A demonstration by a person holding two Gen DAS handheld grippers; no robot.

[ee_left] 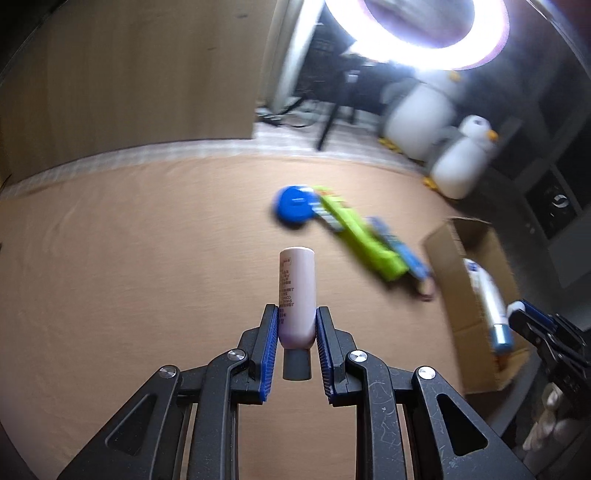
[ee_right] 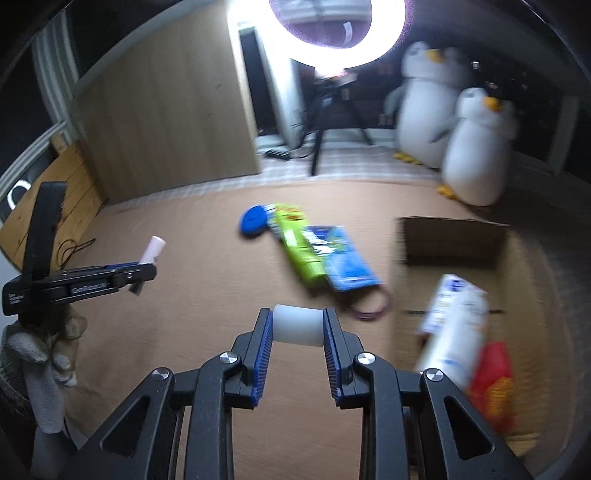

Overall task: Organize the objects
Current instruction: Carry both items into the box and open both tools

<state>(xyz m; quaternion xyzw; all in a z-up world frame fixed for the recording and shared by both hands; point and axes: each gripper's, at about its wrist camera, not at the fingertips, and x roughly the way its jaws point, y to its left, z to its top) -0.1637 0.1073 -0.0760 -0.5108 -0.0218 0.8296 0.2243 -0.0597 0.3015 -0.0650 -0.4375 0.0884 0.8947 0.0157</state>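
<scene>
My left gripper [ee_left: 296, 325] is shut on a pale pink tube [ee_left: 296, 291] with a grey cap, held upright above the tan table; the gripper also shows in the right wrist view [ee_right: 142, 275] at far left. My right gripper [ee_right: 297, 326] is shut on a white cylindrical cap [ee_right: 297, 325]; the gripper shows at the right edge of the left wrist view [ee_left: 517, 310]. A cardboard box [ee_right: 454, 240] at the right holds a white-blue bottle [ee_right: 454, 325] and a red packet [ee_right: 493, 387]. A blue round lid [ee_left: 295, 208], a green package [ee_left: 360, 236] and a blue packet [ee_right: 345, 264] lie mid-table.
A purple hair tie [ee_right: 369, 308] lies by the blue packet. Two plush penguins [ee_right: 476, 147] stand beyond the table's far right. A ring light [ee_right: 336, 33] glares overhead. A wooden panel [ee_right: 166, 110] stands at the back left.
</scene>
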